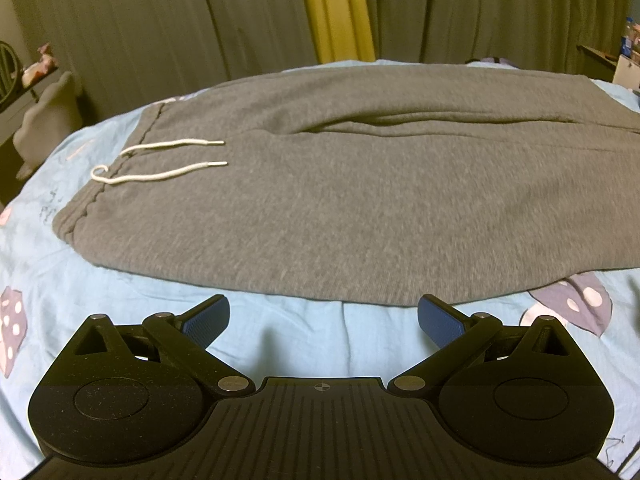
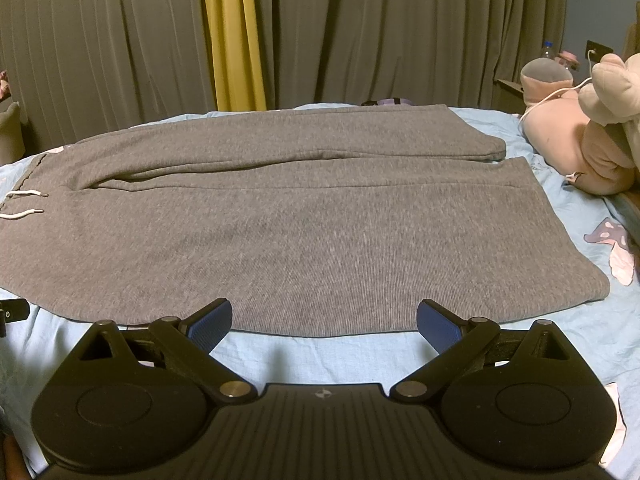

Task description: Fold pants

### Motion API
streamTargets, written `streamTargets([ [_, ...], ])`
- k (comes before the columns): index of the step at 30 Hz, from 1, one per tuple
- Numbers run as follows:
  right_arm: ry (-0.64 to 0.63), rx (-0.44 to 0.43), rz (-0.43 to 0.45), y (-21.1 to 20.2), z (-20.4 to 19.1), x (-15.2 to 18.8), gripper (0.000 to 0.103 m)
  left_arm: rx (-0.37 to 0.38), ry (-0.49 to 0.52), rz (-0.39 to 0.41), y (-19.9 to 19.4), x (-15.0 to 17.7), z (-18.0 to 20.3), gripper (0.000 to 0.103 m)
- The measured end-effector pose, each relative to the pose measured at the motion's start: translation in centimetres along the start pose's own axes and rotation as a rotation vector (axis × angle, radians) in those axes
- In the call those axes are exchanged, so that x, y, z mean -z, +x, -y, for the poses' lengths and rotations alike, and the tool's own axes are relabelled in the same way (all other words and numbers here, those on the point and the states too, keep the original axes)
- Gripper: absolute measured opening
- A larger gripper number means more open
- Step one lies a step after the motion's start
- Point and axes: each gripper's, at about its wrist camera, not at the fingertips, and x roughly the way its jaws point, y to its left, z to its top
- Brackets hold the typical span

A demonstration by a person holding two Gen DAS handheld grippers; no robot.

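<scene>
Grey pants (image 1: 340,200) lie flat on a light blue bed sheet (image 1: 160,292) w/ mushroom prints. Long axis runs left-right across both views: waistband (image 1: 80,212) at the left end, leg cuffs at the right. In the right wrist view the pants (image 2: 280,232) show both legs side by side, near leg wider in view, far leg behind it, a dark crease btwn them starting near the crotch. Cuffs (image 2: 500,152) end just short of the pink plush toys (image 2: 568,148) at the right edge of the bed; not touching as far as visible.

White drawstring (image 1: 160,160) comes out of the waistband in two strands, both laid over the grey cloth, tips pointing right toward the legs.

Left gripper (image 1: 323,320): jaws spread wide, nothing btwn them, blue pads (image 1: 208,320) over bare sheet just beside the near edge of the pants, approx below the hip area. Not touching cloth.

Right gripper (image 2: 324,322): jaws also spread wide, holding nothing. Pad tips overlap the near edge of the pants in view; contact can't be told.

Behind the bed: grey curtains (image 2: 120,52) w/ a yellow strip (image 2: 232,40) btwn panels. Bottle (image 2: 547,50) on a shelf at far right.
</scene>
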Motion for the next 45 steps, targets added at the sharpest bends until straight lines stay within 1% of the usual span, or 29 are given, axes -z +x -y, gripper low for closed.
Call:
streamTargets([
  [25, -0.003, 0.000, -0.006, 0.15, -0.09, 0.61, 0.099, -0.009, 0.022, -0.024, 0.21, -0.26, 0.42, 0.103],
  [38, -0.020, 0.000, -0.020, 0.51, -0.49, 0.42, 0.099, 0.004, 0.030, -0.040, 0.44, -0.44, 0.55, 0.103],
  [43, -0.002, -0.006, -0.006, 0.47, -0.25, 0.41, 0.099, 0.001, 0.041, -0.053, 0.69, -0.48, 0.89, 0.103],
  [45, 0.023, -0.024, 0.002, 0.43, 0.09, 0.31, 0.099, 0.001, 0.043, -0.056, 0.76, -0.50, 0.97, 0.103],
])
